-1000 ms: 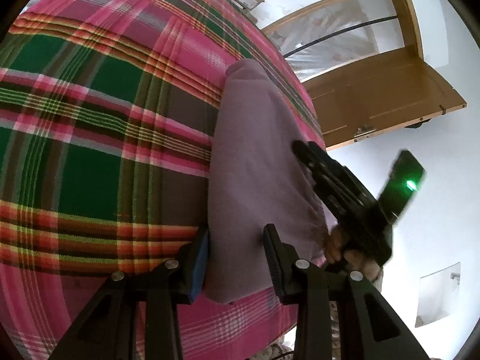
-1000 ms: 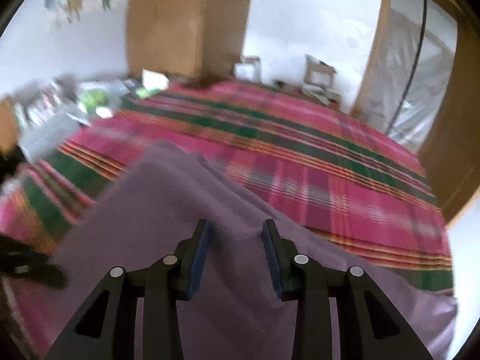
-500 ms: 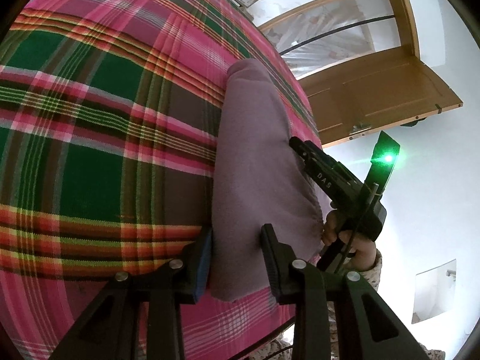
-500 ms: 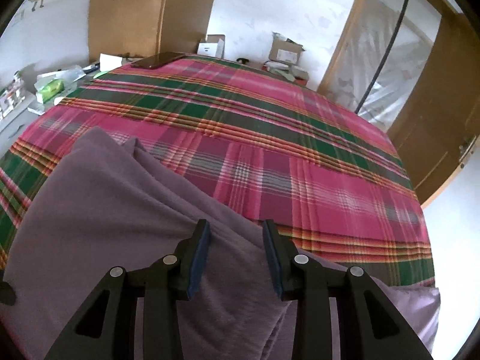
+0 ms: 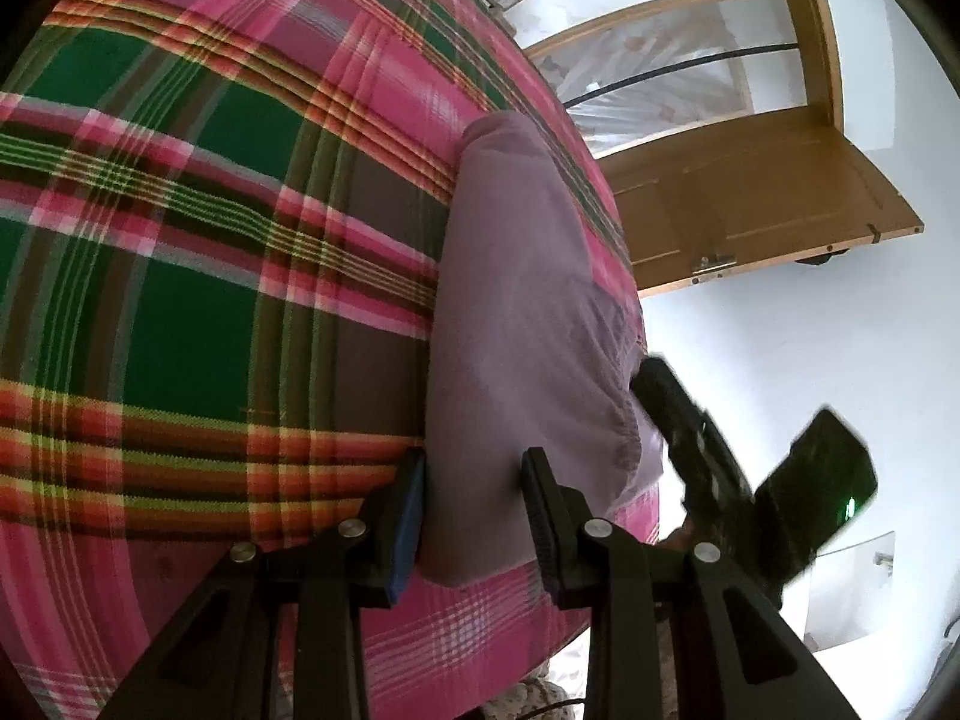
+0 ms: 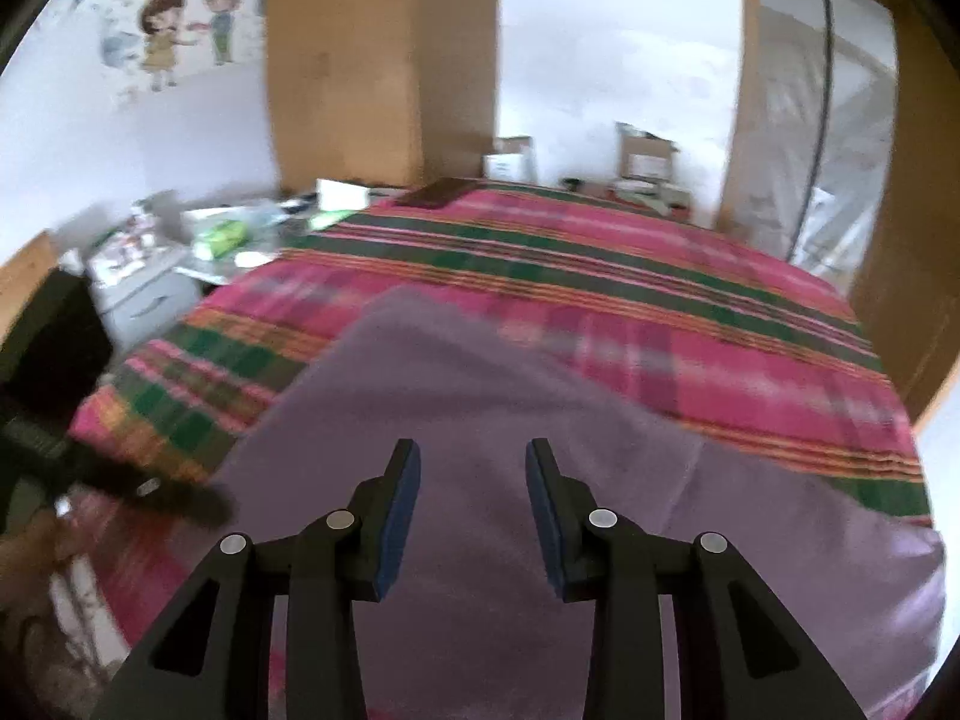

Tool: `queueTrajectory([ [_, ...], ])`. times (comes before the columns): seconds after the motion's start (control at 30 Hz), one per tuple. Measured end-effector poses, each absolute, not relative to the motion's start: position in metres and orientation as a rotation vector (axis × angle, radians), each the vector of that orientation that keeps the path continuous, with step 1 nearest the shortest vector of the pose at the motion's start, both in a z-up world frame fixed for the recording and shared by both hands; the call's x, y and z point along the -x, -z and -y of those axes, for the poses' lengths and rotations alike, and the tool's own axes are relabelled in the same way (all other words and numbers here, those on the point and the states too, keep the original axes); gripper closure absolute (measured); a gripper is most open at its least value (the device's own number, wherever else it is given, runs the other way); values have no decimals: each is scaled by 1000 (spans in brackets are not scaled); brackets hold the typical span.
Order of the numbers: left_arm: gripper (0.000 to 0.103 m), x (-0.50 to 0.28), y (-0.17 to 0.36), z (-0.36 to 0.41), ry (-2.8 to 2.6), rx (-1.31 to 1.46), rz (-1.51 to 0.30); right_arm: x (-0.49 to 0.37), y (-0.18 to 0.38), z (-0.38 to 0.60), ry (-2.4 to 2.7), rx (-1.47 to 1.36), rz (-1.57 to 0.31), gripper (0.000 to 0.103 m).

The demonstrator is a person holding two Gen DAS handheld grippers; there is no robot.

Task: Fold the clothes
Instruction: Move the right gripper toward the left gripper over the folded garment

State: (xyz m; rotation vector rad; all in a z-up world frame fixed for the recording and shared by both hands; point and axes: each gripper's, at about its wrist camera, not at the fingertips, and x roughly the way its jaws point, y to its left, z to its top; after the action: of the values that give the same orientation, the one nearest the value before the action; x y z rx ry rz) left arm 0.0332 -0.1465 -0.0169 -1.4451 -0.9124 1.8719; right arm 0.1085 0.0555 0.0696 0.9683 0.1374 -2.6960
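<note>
A purple garment [image 5: 516,312] lies folded in a long strip on the plaid bed cover [image 5: 180,276], near the bed's right edge. My left gripper [image 5: 474,510] stands open over the garment's near end, with cloth showing between and under its fingers. My right gripper [image 5: 651,378] comes in from the right at the garment's side edge; its tips touch the cloth there. In the blurred right wrist view the right gripper [image 6: 471,498] is open above the flat garment [image 6: 480,396], with nothing pinched. The left gripper [image 6: 204,504] shows at the left, held by a hand [image 6: 30,546].
An open wooden door [image 5: 750,192] stands beyond the bed's right side. A cluttered bedside table [image 6: 180,240], a tall wooden cabinet [image 6: 372,60] and cardboard boxes [image 6: 645,159] border the bed. A dark flat object [image 6: 438,192] lies on the bed's far edge.
The right gripper pulled back toward the bed's edge and swung left, so its view now shows the bedside table. The left jaws narrowed a little. The garment lies flatter under the right gripper.
</note>
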Motion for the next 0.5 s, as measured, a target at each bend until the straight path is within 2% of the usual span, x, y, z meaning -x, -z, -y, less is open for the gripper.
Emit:
queueTrajectory([
  [0.27,71,-26,18,148,-1819,1501,951,-142,-55,-24,2557,-909,-105,64],
  [0.37,71,-22,17,145,-1777,1510,987,-152,-54,-11,2528,-862,-156,64],
  [0.4,71,-22,15,144,-1772,1506,988,-156,-55,-7,2521,-841,-178,62],
  [0.43,71,-22,13,143,-1770,1502,984,-159,-55,-3,2513,-820,-199,50],
  [0.5,71,-21,7,142,-1759,1488,993,-165,-54,7,2466,-801,-239,37],
])
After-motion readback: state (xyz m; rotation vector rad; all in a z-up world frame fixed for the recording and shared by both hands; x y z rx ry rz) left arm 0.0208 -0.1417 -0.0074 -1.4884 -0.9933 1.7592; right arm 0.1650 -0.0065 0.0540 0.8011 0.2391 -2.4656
